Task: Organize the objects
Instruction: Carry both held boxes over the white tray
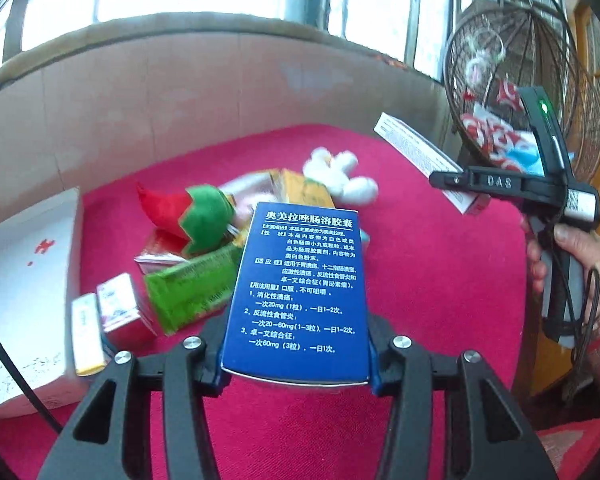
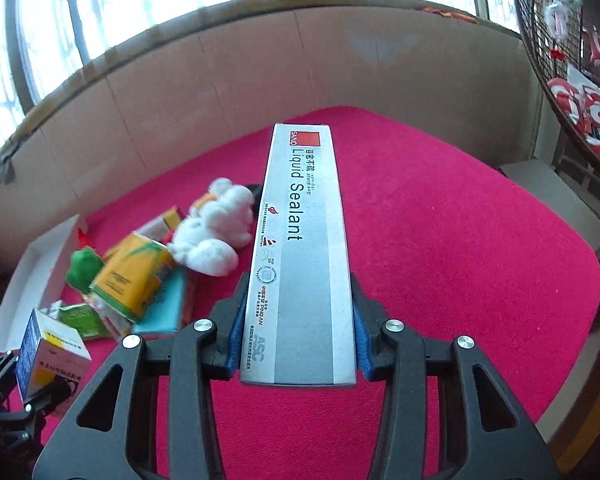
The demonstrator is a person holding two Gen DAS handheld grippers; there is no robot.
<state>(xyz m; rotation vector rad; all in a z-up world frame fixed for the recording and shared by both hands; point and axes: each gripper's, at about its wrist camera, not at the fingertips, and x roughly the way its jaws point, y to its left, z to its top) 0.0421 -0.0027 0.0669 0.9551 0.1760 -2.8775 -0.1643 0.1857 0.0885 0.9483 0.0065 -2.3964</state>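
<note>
Above a red-covered desk (image 2: pixel 440 208), the left gripper (image 1: pixel 296 364) has its jaws clamped on a blue medicine box (image 1: pixel 300 292) and the right gripper (image 2: pixel 298 354) on a long grey sealant box (image 2: pixel 302 256), both lifted clear of the jumbled pile (image 1: pixel 204 248), probably for sorting.

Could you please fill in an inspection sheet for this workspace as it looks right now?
Surface: red cloth, bare on its right side.
Job's things: blue medicine box in left tongs; grey Liquid Sealant box in right tongs.
Clutter: white plush toy, red-green plush, yellow box, green box; white tray at left.
Grippers: both shut on boxes.
Cables: black cable.
Surroundings: cardboard wall, windows, wicker chair.
</note>
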